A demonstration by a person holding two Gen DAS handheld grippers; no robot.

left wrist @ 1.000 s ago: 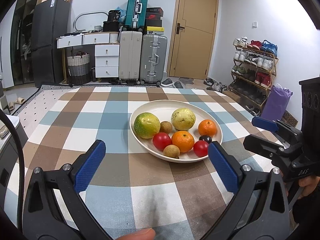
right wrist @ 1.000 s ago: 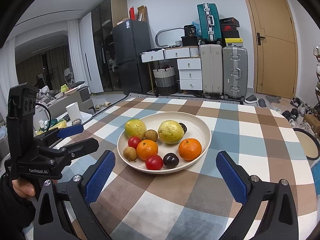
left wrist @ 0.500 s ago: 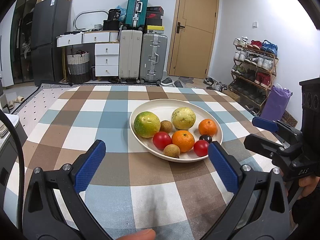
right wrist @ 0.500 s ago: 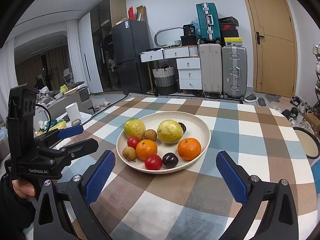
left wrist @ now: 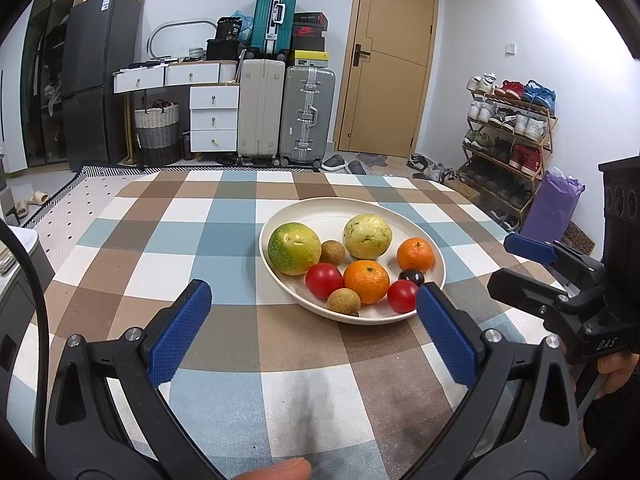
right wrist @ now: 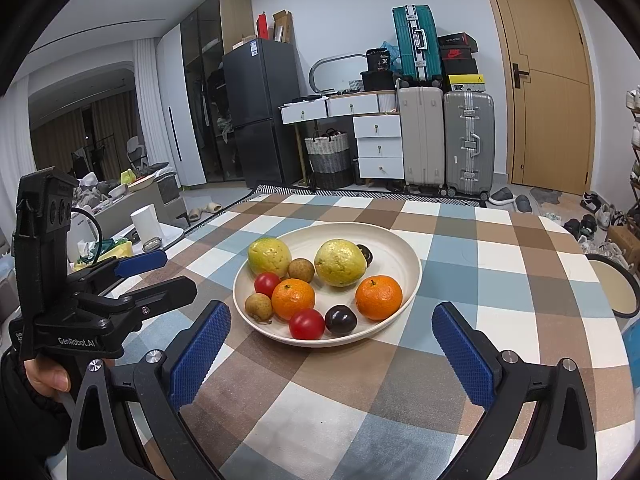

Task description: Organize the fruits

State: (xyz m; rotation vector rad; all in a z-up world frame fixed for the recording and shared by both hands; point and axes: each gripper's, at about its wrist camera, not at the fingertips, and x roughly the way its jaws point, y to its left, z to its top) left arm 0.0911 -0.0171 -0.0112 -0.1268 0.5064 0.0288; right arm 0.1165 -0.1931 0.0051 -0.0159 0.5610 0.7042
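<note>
bench (left wrist: 224, 248): checked cloth, plate (left wrist: 280, 220) of fruit
left tool (left wrist: 312, 316): fingers apart, empty
right tool (right wrist: 330, 334): fingers apart, empty

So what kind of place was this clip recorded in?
Most likely a lived-in home: a checked tablecloth with a plate of fruit, stacked suitcases by the door, a shoe rack, and a fridge.

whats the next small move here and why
Probably ease the right gripper forward toward the red tomato at the plate's near rim. Both grippers hover open and empty short of the plate, and that fruit lies closest, between its fingers.
</note>
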